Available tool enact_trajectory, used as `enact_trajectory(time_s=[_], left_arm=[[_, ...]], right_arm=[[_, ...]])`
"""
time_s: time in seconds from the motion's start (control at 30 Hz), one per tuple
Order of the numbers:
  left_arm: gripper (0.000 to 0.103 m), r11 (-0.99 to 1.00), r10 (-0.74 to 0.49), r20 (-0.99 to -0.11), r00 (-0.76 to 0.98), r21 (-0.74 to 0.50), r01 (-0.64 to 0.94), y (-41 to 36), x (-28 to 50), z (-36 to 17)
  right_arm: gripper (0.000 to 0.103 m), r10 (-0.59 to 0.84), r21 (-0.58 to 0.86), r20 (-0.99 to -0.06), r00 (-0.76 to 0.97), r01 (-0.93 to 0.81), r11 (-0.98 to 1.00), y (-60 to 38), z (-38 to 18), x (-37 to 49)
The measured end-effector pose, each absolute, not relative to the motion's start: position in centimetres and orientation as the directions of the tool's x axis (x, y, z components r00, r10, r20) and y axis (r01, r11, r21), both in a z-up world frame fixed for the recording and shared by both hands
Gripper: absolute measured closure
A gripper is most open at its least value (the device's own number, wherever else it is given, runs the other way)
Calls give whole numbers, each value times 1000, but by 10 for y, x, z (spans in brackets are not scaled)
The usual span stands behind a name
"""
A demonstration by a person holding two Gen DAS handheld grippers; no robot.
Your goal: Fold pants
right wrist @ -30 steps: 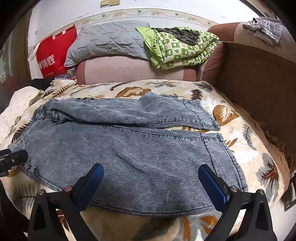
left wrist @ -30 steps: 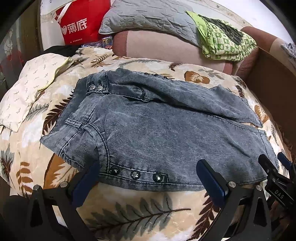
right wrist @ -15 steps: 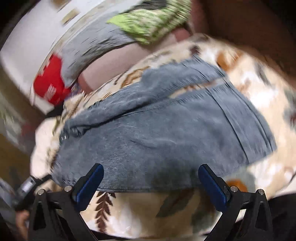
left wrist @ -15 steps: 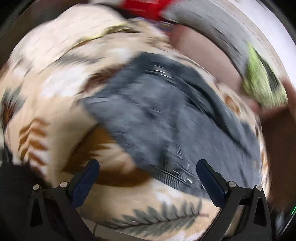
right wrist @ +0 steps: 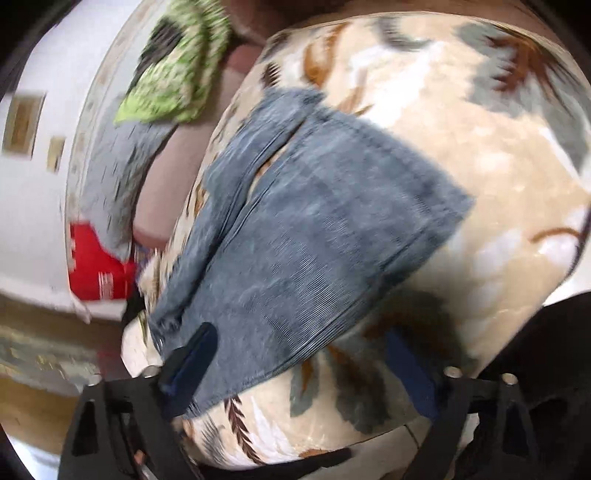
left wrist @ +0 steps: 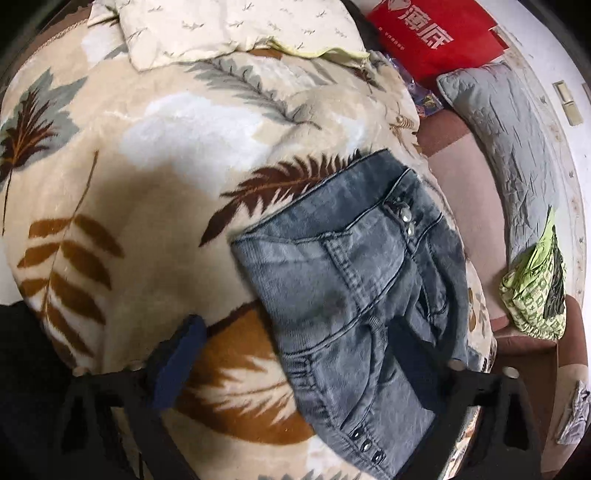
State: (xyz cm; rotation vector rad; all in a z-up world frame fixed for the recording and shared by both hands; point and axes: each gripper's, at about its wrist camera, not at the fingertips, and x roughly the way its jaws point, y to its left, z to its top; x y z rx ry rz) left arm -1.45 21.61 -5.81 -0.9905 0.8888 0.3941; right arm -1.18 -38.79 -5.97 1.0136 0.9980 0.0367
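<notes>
While blurred, seemingly one pants [right wrist: 314,229], two grippers.

The shiny red paper bag [left wrist: 436,37] by the bed has big white Chinese words on it, "薄底", beside a small white heart. A line of tiny white letters underneath is too small to read.

Bed under leaf-print fleece blanket [left wrist: 155,155]. Cream pillow [left wrist: 229,29] far left, red bag [left wrist: 436,33] and grey quilted cushion [left wrist: 517,122] against white wall [right wrist: 33,206], pink-brown headboard [left wrist: 465,177], green checked cloth [left wrist: 535,295].
</notes>
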Motion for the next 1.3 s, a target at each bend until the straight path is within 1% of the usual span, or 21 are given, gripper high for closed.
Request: enact_trajectory(time_s=[0.07,0.1,0.13,0.2,0.3,0.37,0.4,0.47,0.53,0.57,0.6,0.63,0.7,0.73,0.77,0.9,0.97,1.0,1.07,1.17,1.3], left_arm=[[72,559,-109,-792,601,-549,-622,214,-7,-57],[76,578,-104,-800,591,-533,-618,214,-4,-57],[76,577,-99,-800,592,-531,-620,215,-5,-58],[76,562,-118,-801,587,-541,-625,217,-4,-67],[67,544,-139,-774,618,-581,-605,219,-9,-73],[50,562,-143,-762,632,-588,-582,214,-8,-72],[44,584,-141,-758,637,-583,-565,209,-5,-70],[14,653,-151,-748,647,-567,-503,195,1,-66],[4,713,-151,-771,618,-519,-473,182,12,-66],[3,745,-138,-794,592,-477,-466,176,17,-65],[2,770,-128,-813,568,-443,-460,171,22,-65],[2,780,-131,-824,552,-429,-455,170,25,-65],[2,745,-160,-807,569,-476,-466,178,22,-63],[7,721,-174,-797,578,-503,-476,183,19,-63],[16,703,-179,-794,581,-516,-489,188,17,-63],[37,604,-230,-758,610,-603,-521,210,4,-70],[79,585,-235,-765,599,-604,-542,217,1,-72],[85,566,-245,-764,597,-612,-552,222,1,-74],[87,552,-248,-755,606,-625,-552,226,-2,-74],[89,600,-179,-756,630,-591,-539,216,-13,-58],[89,652,-88,-705,704,-575,-494,195,-36,-11]], right_arm=[[21,440,728,-679,588,456,513,-404,-67,-13],[28,441,732,-677,590,479,484,-411,-71,-13],[30,441,735,-675,591,490,468,-415,-73,-12],[31,434,737,-674,598,504,451,-422,-73,-7],[31,380,709,-701,604,531,465,-430,-67,1],[31,368,698,-713,596,559,447,-433,-69,6],[31,361,690,-721,592,565,452,-434,-69,8],[31,338,668,-740,582,574,474,-433,-65,13],[36,314,651,-752,580,575,496,-434,-62,17],[50,296,634,-764,573,579,513,-435,-61,17],[71,283,619,-773,568,579,530,-435,-60,15],[80,274,607,-780,562,577,546,-436,-60,17],[83,289,611,-779,556,572,547,-441,-64,18],[83,293,610,-779,555,563,557,-443,-64,19],[83,291,607,-780,554,558,566,-442,-63,19],[83,297,609,-778,554,548,573,-441,-63,21],[83,302,614,-774,557,543,573,-442,-63,20],[83,304,616,-771,559,537,577,-442,-62,20],[84,305,617,-769,562,526,585,-441,-60,21],[89,292,601,-772,564,500,623,-439,-52,24],[91,234,549,-771,593,431,717,-434,-21,33]])
